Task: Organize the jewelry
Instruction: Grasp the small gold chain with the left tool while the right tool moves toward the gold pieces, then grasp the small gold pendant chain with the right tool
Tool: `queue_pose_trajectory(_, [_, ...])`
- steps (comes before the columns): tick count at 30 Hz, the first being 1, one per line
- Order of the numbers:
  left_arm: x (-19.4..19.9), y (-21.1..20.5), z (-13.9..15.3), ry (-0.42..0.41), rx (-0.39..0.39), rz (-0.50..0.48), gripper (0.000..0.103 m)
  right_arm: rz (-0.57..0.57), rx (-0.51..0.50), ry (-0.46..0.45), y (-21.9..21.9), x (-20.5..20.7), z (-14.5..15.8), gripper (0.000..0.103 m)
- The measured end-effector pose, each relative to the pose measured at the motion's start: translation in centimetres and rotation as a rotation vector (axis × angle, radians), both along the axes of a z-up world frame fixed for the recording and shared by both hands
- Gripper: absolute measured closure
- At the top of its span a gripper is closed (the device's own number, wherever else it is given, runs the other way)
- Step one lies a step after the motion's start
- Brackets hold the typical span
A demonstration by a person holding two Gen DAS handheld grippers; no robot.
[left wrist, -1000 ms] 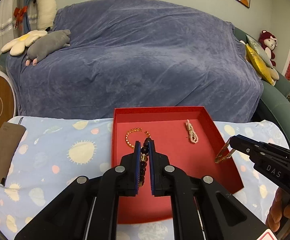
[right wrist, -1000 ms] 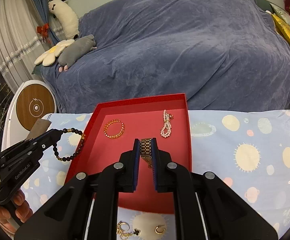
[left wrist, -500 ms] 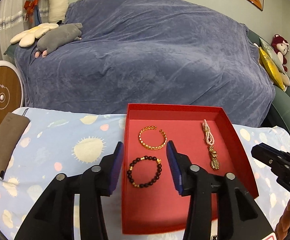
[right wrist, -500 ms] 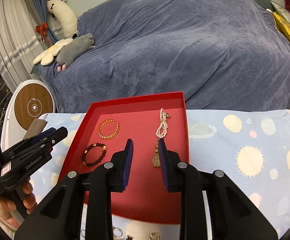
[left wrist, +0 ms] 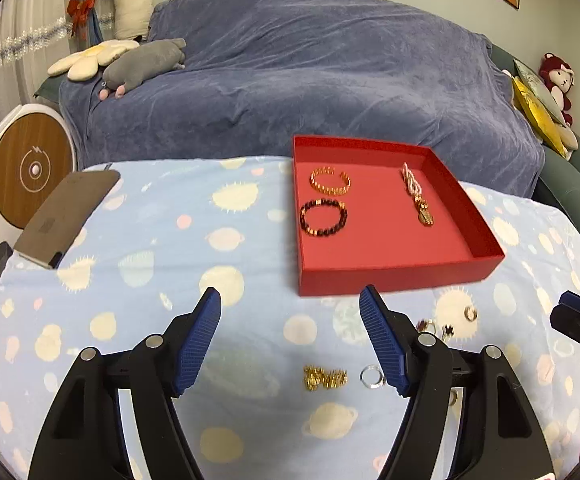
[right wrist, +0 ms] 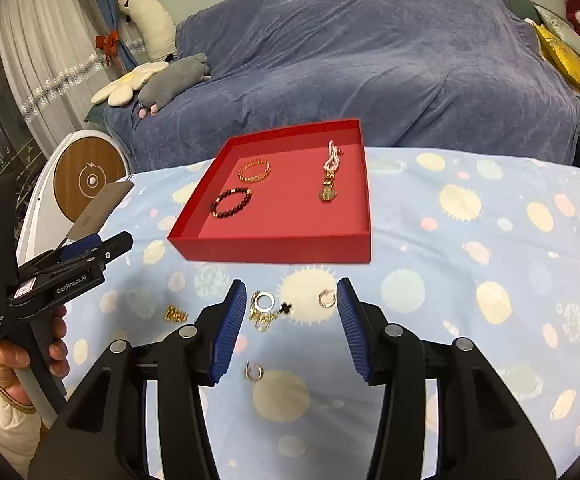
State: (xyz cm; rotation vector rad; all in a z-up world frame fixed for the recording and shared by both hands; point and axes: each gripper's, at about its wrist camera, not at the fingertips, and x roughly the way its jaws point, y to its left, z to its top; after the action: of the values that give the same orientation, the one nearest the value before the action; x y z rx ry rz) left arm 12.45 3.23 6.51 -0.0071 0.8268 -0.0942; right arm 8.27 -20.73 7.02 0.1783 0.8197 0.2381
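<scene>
A red tray [left wrist: 390,276] [right wrist: 273,246] sits on the patterned cloth. It holds a gold bracelet [left wrist: 330,181] [right wrist: 254,170], a dark bead bracelet [left wrist: 323,217] [right wrist: 231,202], a pearl strand [left wrist: 410,180] [right wrist: 332,158] and a gold watch band [left wrist: 424,214] [right wrist: 328,190]. My left gripper [left wrist: 290,340] is open and empty, back from the tray. My right gripper [right wrist: 292,322] is open and empty above loose rings and earrings: a silver ring [right wrist: 265,302], a gold hoop [right wrist: 326,298], a gold chain piece [left wrist: 325,378] [right wrist: 175,314], a clear ring [left wrist: 372,376].
A grey-brown card [left wrist: 65,216] lies at the cloth's left edge. A round wood-faced device [left wrist: 29,168] stands beside the table. A blue-covered sofa [left wrist: 310,72] with plush toys is behind. Another small hoop [right wrist: 253,372] lies near my right gripper.
Both grippers let go of their pieces in the tray, opened wide and pulled back from it. The bead bracelet and watch band now lie in the tray.
</scene>
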Motion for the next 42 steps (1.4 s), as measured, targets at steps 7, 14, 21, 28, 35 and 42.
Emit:
queue_pose_trajectory(7, [-2.0,0.1,-3.6,0.053,0.046,-0.042,0.034,0.023,-0.021,0.048,1.3,-1.3,-2.4,0.058])
queue_pose_trajectory(14, [-1.7,-1.3,-6.5,0.1,0.078,-0.094,0.04,0.065,-0.078,0.079,2.7,-0.8,-4.4,0.058])
queue_pose_trajectory(21, [-0.5,-2.2,-8.8,0.16,0.083,-0.121,0.06,0.081,-0.084,0.115,3.4,-0.1,-5.5,0.058])
queue_pose_trajectory(28, [-0.6,-2.9,-8.8,0.11,0.107,-0.149,0.093,0.098,-0.079,0.127,4.3,0.3,-5.8,0.058])
queue_pose_trajectory(35, [-0.6,-1.9,-7.8,0.13,0.047,-0.129,0.097,0.096,-0.054,0.148,4.9,1.6,-6.3,0.058])
queue_pose_trajectory(42, [-1.6,-0.1,-5.3,0.1,-0.015,-0.113,0.097,0.092,-0.08,0.152,5.9,3.6,-7.5,0.068])
